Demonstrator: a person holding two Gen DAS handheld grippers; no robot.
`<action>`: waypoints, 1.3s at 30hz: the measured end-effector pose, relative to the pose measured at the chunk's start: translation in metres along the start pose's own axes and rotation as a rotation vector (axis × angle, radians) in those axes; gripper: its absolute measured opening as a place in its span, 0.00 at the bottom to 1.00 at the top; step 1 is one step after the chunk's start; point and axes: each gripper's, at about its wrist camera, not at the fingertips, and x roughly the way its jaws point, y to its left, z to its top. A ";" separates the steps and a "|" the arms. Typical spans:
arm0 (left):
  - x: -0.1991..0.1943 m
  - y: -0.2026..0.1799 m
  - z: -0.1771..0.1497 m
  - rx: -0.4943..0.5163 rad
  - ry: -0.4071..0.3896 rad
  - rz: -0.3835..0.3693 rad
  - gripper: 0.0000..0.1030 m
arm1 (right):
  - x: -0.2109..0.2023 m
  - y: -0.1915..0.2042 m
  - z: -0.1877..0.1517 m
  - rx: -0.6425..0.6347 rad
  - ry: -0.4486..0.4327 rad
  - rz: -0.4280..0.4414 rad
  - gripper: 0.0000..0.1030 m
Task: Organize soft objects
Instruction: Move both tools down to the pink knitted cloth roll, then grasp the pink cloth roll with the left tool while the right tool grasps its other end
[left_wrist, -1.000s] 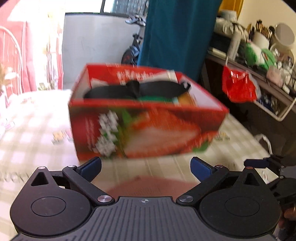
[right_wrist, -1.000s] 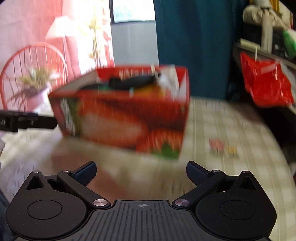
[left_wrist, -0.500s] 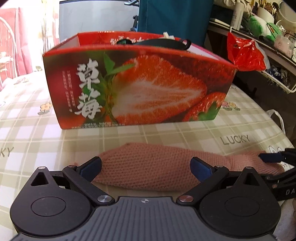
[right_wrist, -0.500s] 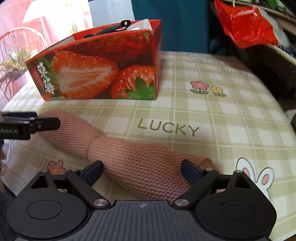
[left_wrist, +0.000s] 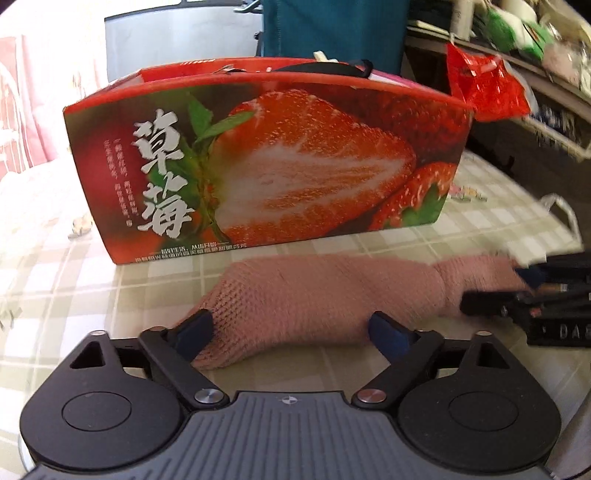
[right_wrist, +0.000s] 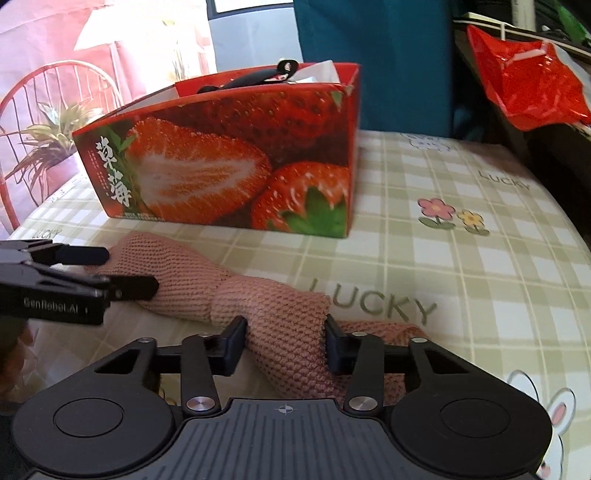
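A pink knitted cloth (left_wrist: 317, 295) lies on the checked tablecloth in front of the red strawberry box (left_wrist: 266, 162). My left gripper (left_wrist: 291, 332) is open, its fingers on either side of the cloth's left end. My right gripper (right_wrist: 286, 341) has closed on the cloth's (right_wrist: 288, 325) right part, pads pressing both sides. In the right wrist view the left gripper's fingers (right_wrist: 92, 269) straddle the cloth's far end. The box (right_wrist: 229, 158) holds a black strap and other items, mostly hidden.
A checked tablecloth (right_wrist: 461, 277) with "LUCKY" print covers the round table. A red plastic bag (right_wrist: 524, 85) hangs at the right by cluttered shelves. A teal curtain (right_wrist: 373, 59) hangs behind the box. A red wire chair and a plant (right_wrist: 48, 136) stand at the left.
Both grippers came down toward the table and onto the cloth. The right gripper narrowed from wide open to clamped on the cloth. The left gripper stayed open.
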 end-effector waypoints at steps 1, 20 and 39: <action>-0.001 -0.003 0.000 0.024 -0.007 0.014 0.65 | 0.003 0.001 0.001 -0.009 -0.006 0.005 0.36; -0.014 0.023 -0.006 -0.086 -0.023 0.014 0.10 | -0.016 0.008 -0.011 -0.045 -0.045 -0.017 0.49; -0.019 0.027 -0.011 -0.109 -0.027 0.025 0.07 | -0.012 0.004 -0.015 -0.018 -0.048 0.051 0.18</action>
